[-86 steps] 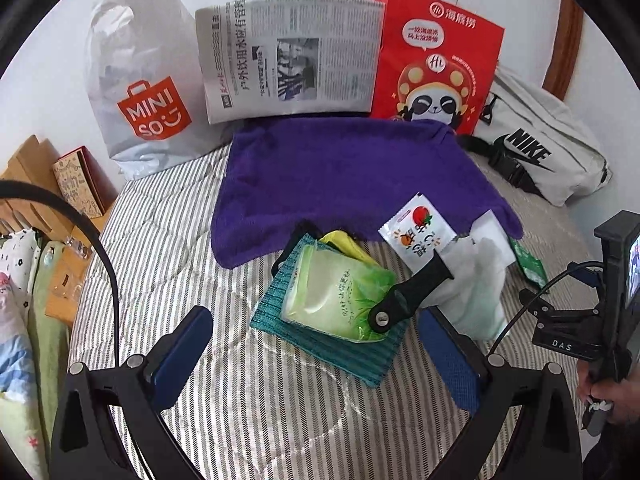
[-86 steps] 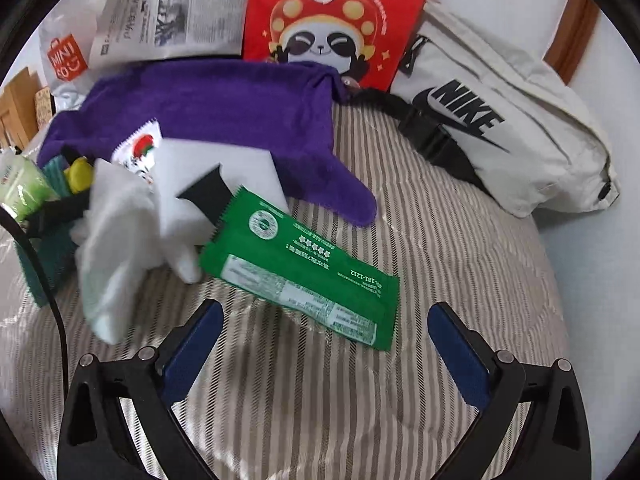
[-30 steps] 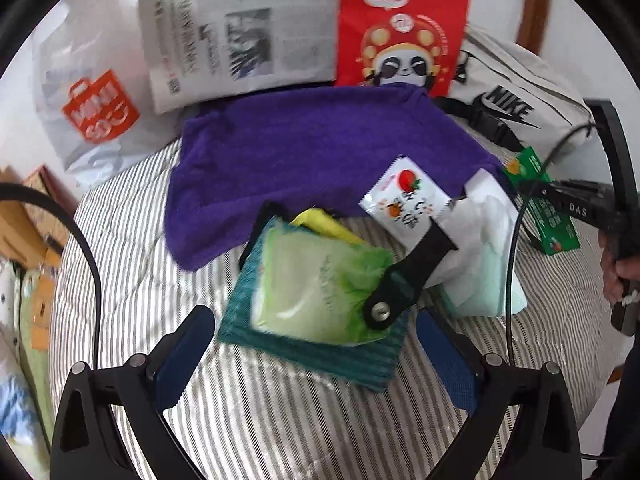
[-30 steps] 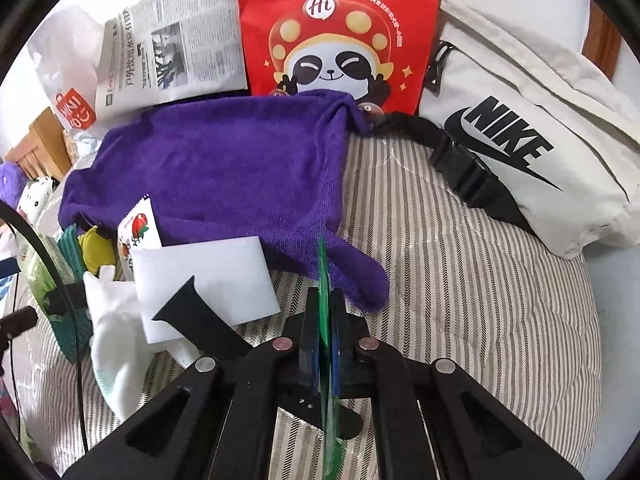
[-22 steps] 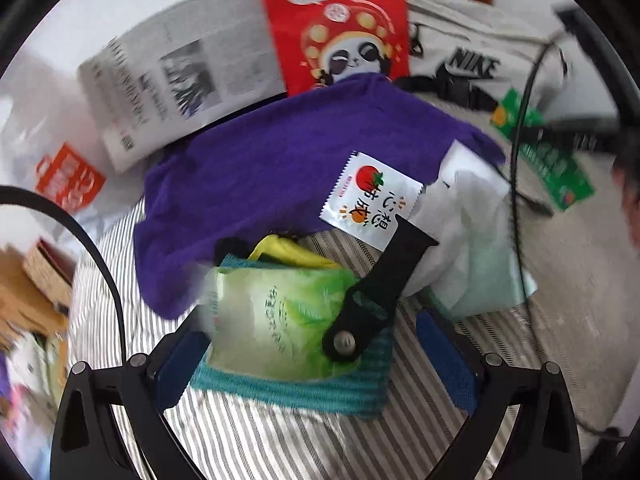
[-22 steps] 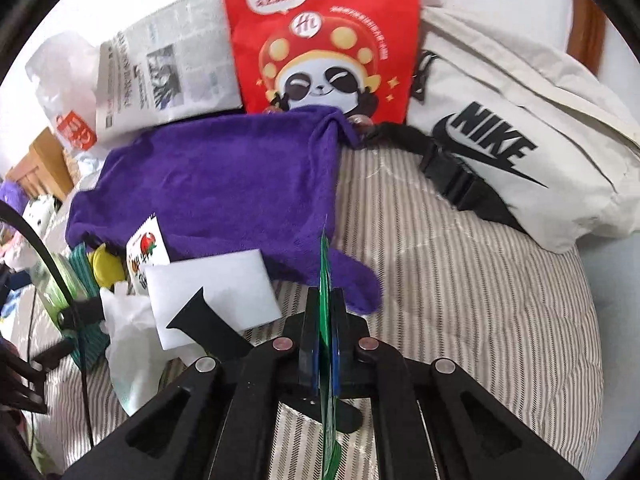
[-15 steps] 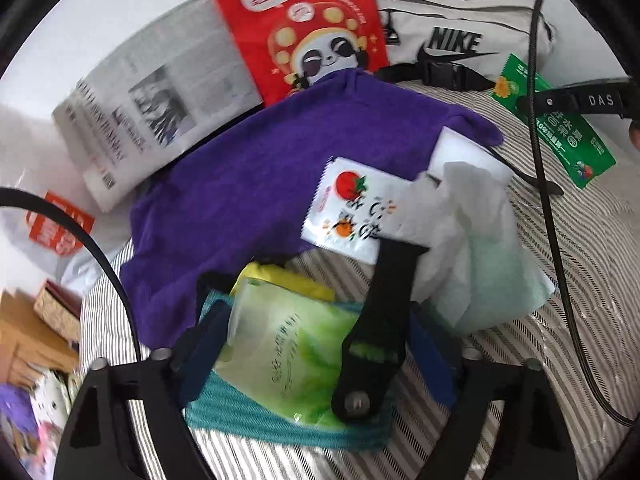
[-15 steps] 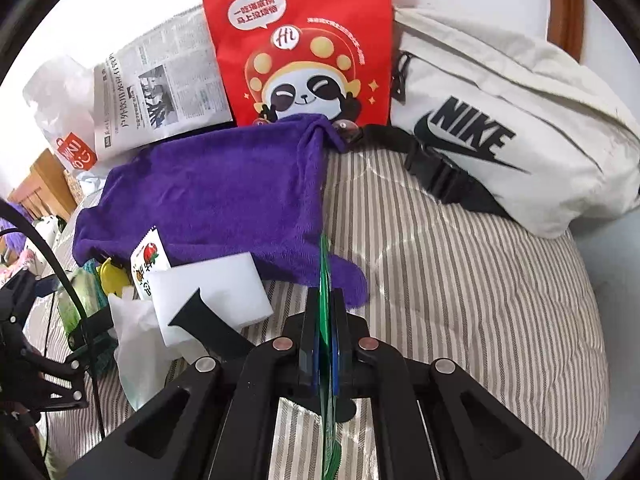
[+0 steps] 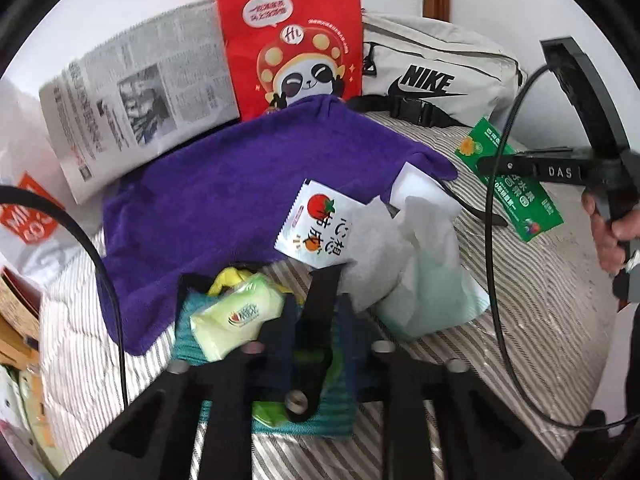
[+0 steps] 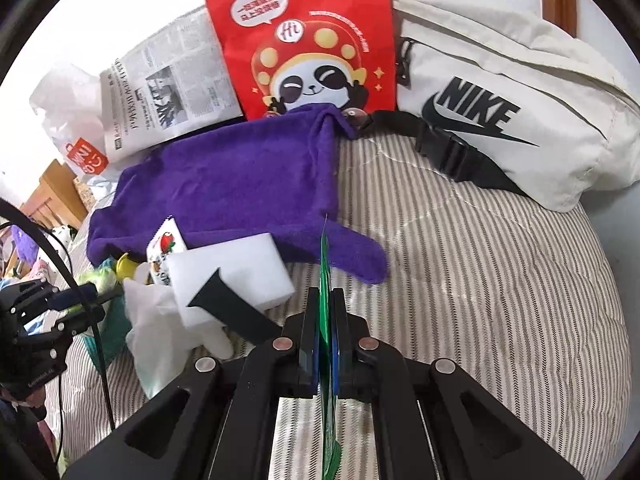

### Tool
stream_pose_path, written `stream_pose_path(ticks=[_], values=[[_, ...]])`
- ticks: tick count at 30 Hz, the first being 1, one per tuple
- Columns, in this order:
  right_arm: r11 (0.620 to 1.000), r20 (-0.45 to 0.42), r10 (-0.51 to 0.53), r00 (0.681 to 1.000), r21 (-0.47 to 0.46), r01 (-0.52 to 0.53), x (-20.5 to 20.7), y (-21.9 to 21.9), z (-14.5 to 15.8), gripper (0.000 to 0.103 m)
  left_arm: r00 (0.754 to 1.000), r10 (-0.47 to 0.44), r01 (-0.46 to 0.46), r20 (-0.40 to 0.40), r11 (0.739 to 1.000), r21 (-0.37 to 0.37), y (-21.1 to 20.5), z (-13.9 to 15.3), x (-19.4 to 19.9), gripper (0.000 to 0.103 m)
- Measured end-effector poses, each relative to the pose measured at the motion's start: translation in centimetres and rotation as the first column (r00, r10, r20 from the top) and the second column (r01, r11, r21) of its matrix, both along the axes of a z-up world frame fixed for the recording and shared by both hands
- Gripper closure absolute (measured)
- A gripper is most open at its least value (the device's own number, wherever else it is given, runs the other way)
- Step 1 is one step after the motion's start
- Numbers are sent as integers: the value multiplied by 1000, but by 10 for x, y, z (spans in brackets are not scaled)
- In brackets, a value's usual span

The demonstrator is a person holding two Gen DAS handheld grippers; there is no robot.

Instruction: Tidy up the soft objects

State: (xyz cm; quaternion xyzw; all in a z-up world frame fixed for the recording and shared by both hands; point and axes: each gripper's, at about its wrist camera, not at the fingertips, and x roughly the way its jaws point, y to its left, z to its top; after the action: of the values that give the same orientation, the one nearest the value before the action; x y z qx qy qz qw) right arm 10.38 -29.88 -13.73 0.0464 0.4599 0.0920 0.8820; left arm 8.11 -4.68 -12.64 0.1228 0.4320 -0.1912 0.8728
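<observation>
1. Since a second ago, the left gripper (image 9: 316, 344) has gone from wide apart to nearly together, its jaws closing round the black strap (image 9: 320, 312) and the pale green wet-wipe pack (image 9: 236, 316) at the lower centre of the left wrist view; the right gripper (image 10: 325, 344) has lifted the flat green sachet (image 10: 326, 280) off the bed.
2. Striped quilted bed cover (image 10: 480, 280) fills the lower half of both views.
3. Cream fabric waist bag with a black logo (image 10: 500, 120) lies at the upper right, against the wall.
4. Purple terry towel (image 9: 224, 200) is spread across the middle of the bed, below a red paper bag printed with a panda (image 9: 292, 36) and a folded newspaper (image 9: 140, 96) at the upper left.
5. White crumpled tissue bag (image 9: 424, 264) sits right of centre in the left wrist view, touching a white rectangular foam block (image 10: 232, 276).
6. Teal ribbed cloth (image 9: 188, 336) lies under the wipe pack, with a yellow item (image 9: 228, 280) just above it.
7. White snack sachet with a red tomato picture (image 9: 316, 224) rests on the towel's lower edge.
8. Right fingers (image 10: 310, 344) are pressed narrow on the green sachet, held edge-on at the lower centre.
</observation>
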Motion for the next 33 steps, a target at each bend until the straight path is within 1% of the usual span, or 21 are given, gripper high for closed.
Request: stream_pose_path(ticks=[6, 9, 11, 12, 13, 17, 20, 21, 23, 24, 25, 26, 27, 28, 29, 30, 32, 33], values=[[1000, 0, 18, 1000, -3, -18, -3, 7, 1, 99, 1000, -5, 5, -4, 1000, -10, 2, -3, -1, 90], [1000, -1, 16, 1000, 1, -16, -4, 6, 1, 99, 1000, 3, -4, -20, 1000, -31, 5, -4, 0, 90], [1000, -4, 15, 1000, -4, -15, -5, 6, 1, 99, 1000, -1, 0, -17, 1000, -3, 0, -6, 1, 90], [1000, -4, 17, 1000, -4, -17, -5, 6, 1, 99, 1000, -9, 9, -5, 1000, 30, -4, -9, 0, 87], [1000, -4, 19, 1000, -2, -19, -6, 6, 1, 99, 1000, -6, 6, -2, 999, 46, -6, -10, 1, 84], [1000, -4, 23, 1000, 0, -23, -7, 7, 1, 99, 1000, -10, 9, 9, 996, 89, -13, -18, 2, 83], [1000, -5, 21, 1000, 2, -21, -7, 6, 0, 99, 999, -31, 25, 30, 983, 181, -25, -24, -1, 82], [1000, -7, 21, 1000, 4, -21, -7, 5, -1, 99, 998, -42, 32, 40, 975, 222, -30, -26, -3, 79], [1000, -8, 20, 1000, 5, -20, -8, 5, -1, 99, 997, -57, 42, 45, 957, 286, -37, -29, -8, 60], [1000, -8, 19, 1000, 6, -19, -9, 4, -2, 99, 998, -56, 40, 42, 946, 321, -40, -32, -10, 38], [1000, -8, 19, 1000, 8, -19, -9, 4, -2, 99, 997, -45, 20, 60, 930, 367, -41, -35, -12, 33], [1000, -8, 18, 1000, 10, -18, -10, 4, -2, 99, 996, -30, -7, 86, 916, 400, -41, -38, -12, 37], [1000, -9, 17, 1000, 14, -17, -10, 4, -3, 99, 995, -22, -20, 97, 913, 407, -38, -41, -12, 51], [1000, -11, 15, 1000, 17, -15, -10, 3, -4, 99, 995, -26, -13, 93, 921, 390, -36, -43, -10, 64], [1000, -14, 14, 1000, 18, -14, -9, 3, -5, 99, 997, -18, -13, 81, 930, 367, -33, -41, -7, 69], [1000, -15, 14, 1000, 19, -13, -9, 3, -5, 99, 998, 3, -24, 66, 947, 319, -27, -37, -3, 79], [1000, -18, 11, 1000, 20, -10, -9, 2, -6, 99, 999, 14, -22, 35, 971, 237, -20, -30, 2, 80], [1000, -17, 12, 1000, 21, -11, -9, 2, -6, 99, 1000, 18, -21, 17, 984, 176, -14, -25, 3, 84]])
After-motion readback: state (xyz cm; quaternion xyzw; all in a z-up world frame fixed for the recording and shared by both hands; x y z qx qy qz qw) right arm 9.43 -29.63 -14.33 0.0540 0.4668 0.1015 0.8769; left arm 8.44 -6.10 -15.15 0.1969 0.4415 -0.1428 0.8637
